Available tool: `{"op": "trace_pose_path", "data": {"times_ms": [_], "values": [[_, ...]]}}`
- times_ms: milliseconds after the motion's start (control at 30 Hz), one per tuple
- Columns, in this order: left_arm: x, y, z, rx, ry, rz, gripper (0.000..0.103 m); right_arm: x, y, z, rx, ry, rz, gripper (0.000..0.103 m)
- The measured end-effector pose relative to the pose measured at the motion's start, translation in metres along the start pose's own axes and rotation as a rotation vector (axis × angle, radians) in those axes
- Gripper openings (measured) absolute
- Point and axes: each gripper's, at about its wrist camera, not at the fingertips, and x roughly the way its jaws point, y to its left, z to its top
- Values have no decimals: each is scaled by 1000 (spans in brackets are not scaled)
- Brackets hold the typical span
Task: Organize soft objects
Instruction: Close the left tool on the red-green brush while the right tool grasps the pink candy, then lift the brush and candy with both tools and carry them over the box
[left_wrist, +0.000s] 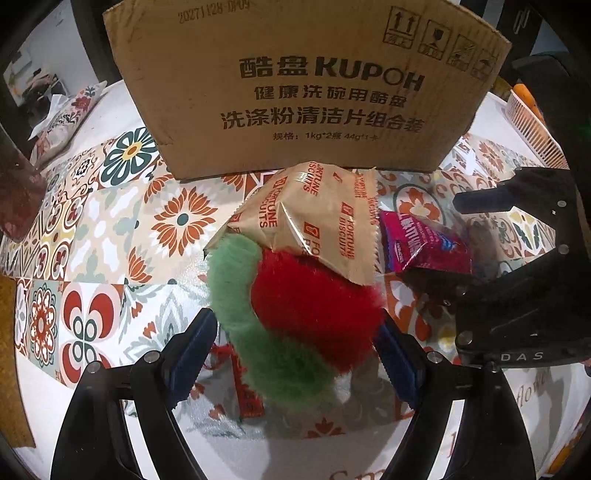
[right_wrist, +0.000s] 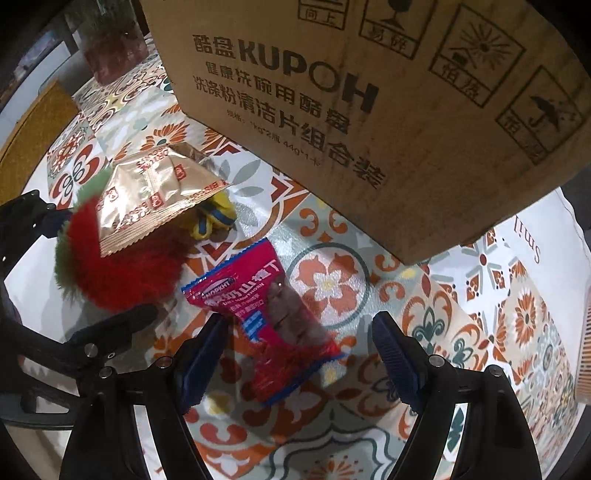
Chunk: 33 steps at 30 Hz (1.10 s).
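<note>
A fluffy red and green plush (left_wrist: 295, 306) lies on the patterned tablecloth between the open fingers of my left gripper (left_wrist: 297, 350); neither pad clearly presses it. A gold Fortune Biscuits packet (left_wrist: 314, 225) rests on top of the plush. A pink hawthorn snack packet (right_wrist: 273, 321) lies between the open fingers of my right gripper (right_wrist: 299, 354), untouched on the right side. The plush (right_wrist: 122, 266) and the gold packet (right_wrist: 155, 195) show at left in the right wrist view, with a yellow and blue soft toy (right_wrist: 214, 218) behind them. The pink packet (left_wrist: 421, 243) shows beside the right gripper's body (left_wrist: 517, 266).
A KUPOH cardboard box (left_wrist: 303, 85) stands just behind the objects, also in the right wrist view (right_wrist: 388, 103). A floral tissue pack (left_wrist: 70, 114) lies far left. An orange slatted basket (left_wrist: 532, 122) is at far right. A brown mat (right_wrist: 33, 136) lies at the left edge.
</note>
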Motion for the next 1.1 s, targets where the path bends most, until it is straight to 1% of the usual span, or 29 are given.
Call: {"op": "trace_pose_path", "data": {"times_ms": [67, 100, 133, 167, 233, 300, 367, 433, 500, 633, 900, 1100], "values": [[1, 2, 0, -4, -4, 1, 82, 3, -2, 1, 14, -6, 4, 80], [2, 2, 0, -4, -7, 5, 77, 5, -2, 2, 22, -7, 7, 79], [2, 2, 1, -3, -9, 10, 70, 6, -4, 3, 32, -12, 15, 79], [3, 2, 1, 1, -12, 14, 67, 6, -4, 2, 39, -21, 23, 76], [5, 1, 1, 7, -13, 12, 57, 5, -3, 1, 47, -42, 26, 68], [4, 3, -1, -7, -17, 3, 50, 3, -5, -3, 59, -57, 30, 54], [3, 7, -2, -33, -27, -10, 47, 1, -5, -4, 79, -65, 35, 47], [1, 11, -3, -48, -29, -17, 42, 0, 0, -4, 107, -70, 34, 45], [-1, 14, -6, -58, -34, -21, 41, -4, 1, -8, 133, -78, 38, 43], [-6, 16, -11, -73, -40, -33, 39, -8, 6, -15, 179, -85, 44, 42], [-26, 9, -26, -70, -61, -53, 38, -26, 12, -35, 262, -116, 59, 42], [-51, 9, -32, -71, -100, -70, 38, -50, 16, -44, 304, -159, 32, 42]]}}
